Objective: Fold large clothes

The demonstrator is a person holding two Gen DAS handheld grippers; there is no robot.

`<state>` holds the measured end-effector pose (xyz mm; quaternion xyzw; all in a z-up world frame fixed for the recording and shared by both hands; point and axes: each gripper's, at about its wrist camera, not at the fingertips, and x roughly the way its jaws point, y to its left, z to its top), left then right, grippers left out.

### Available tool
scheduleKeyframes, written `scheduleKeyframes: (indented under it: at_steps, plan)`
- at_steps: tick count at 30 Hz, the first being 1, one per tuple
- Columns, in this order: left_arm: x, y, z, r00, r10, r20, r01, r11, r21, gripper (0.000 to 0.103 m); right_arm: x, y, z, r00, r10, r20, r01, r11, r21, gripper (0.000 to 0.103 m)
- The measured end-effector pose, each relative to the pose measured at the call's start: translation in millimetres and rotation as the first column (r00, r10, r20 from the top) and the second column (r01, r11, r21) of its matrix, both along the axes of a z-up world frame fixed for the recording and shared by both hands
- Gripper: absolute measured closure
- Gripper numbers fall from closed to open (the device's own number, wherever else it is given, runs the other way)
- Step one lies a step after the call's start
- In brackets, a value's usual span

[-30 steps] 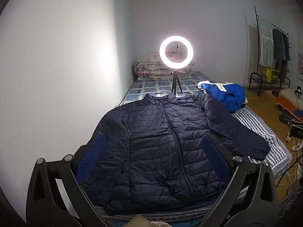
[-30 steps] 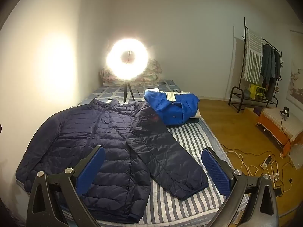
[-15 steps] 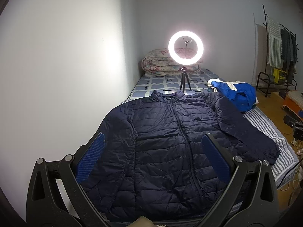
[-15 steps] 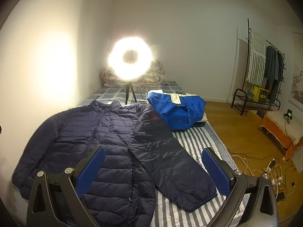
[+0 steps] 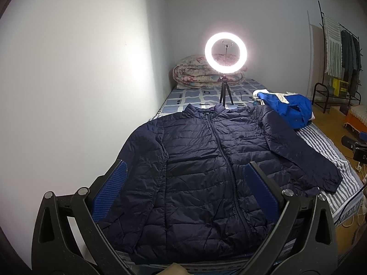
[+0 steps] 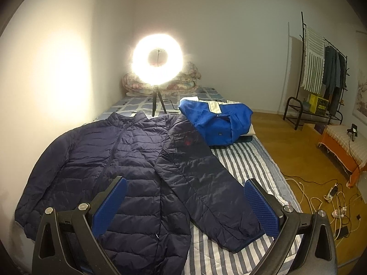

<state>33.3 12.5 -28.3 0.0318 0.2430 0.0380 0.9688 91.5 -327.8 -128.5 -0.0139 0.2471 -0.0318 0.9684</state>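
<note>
A dark navy quilted jacket lies flat and zipped on the striped bed, collar toward the far end and both sleeves spread outward. My left gripper hovers open above the jacket's lower hem, nothing between its blue pads. In the right wrist view the same jacket fills the left half, with its right sleeve stretched toward the bed's near edge. My right gripper hangs open over that sleeve and the jacket's side, holding nothing.
A lit ring light on a small tripod stands on the bed behind the collar. A blue and white garment lies crumpled beside it, and a rolled quilt at the head. Wall on the left; clothes rack and floor cables on the right.
Both grippers have moved forward and slightly left over the bed; the jacket looks larger and more centred in each view. Jaws stayed open. The jacket has not moved.
</note>
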Motion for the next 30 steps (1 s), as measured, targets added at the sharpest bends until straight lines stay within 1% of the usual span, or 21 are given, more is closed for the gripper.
scheduleKeyframes:
  at_steps: [7,11,16,23,30]
  plan:
    - [-11.8,-1.5,-1.1,1.000,-0.017,0.021,0.017,1.000,-0.005,0.000,-15.2,4.1,5.3,0.999,-0.022,0.031,0.022,1.000,0.000,0.000]
    - [-20.0,-1.2,-1.9,0.999,-0.013,0.039,0.012,1.000,0.006,0.000,-18.5,2.9,6.2,0.998,-0.030,0.046,0.030,1.000,0.000,0.000]
    - [-24.0,-1.6,-4.6,0.999,-0.017,0.039,0.016,1.000,0.010,0.000,-21.2,1.8,2.5,0.998,-0.034,0.044,0.034,0.999,0.005,0.000]
    - [-28.7,-3.0,-8.0,0.999,-0.021,0.041,0.020,1.000,0.012,0.000,-30.2,2.4,0.7,0.998,-0.035,0.052,0.036,0.999,-0.012,0.000]
    - [-30.4,-4.2,-9.9,0.999,-0.023,0.041,0.022,1.000,0.014,0.000,-29.5,1.7,-0.1,0.998,-0.035,0.044,0.035,0.999,-0.007,0.000]
